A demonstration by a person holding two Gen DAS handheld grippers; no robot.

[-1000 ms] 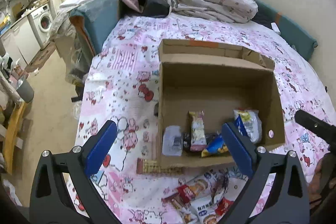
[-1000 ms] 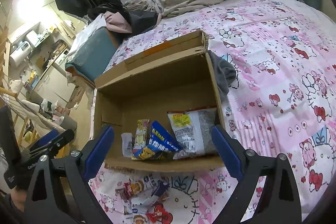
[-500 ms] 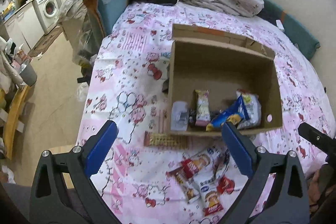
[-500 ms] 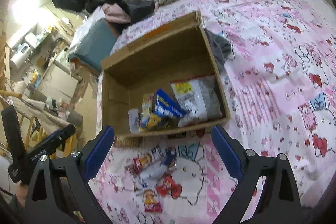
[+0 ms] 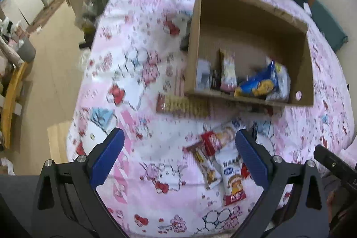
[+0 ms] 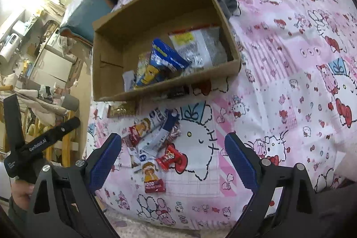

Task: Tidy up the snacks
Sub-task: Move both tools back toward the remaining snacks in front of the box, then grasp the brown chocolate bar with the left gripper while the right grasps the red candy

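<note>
Pulled back and higher than a second ago: more bed now shows below the cardboard box (image 5: pixel 250 21), and the loose snack pile (image 6: pixel 154 146), then cut off at the bottom edge, now lies in full view. Left gripper (image 5: pixel 178 155) spread wide, holding nothing. Right gripper (image 6: pixel 173 160) likewise released and empty, hovering over the pile. Snacks split two ways: several packets inside the box against its near wall, the rest scattered on the pink bedsheet (image 6: pixel 290 59) just in front of it, with a biscuit sleeve (image 5: pixel 181 104) lying close beside the near-left corner.

Likely trouble: overlapping wrappers, so could pinch two at once or slip off glossy film; soft bedding could give under a downward press and bunch sheet between the fingers. Could also clip the near box wall on the carry and shove the light box.

Open room to the right of the pile; bed edge close on the near and left sides, so could knock a packet to the floor.
</note>
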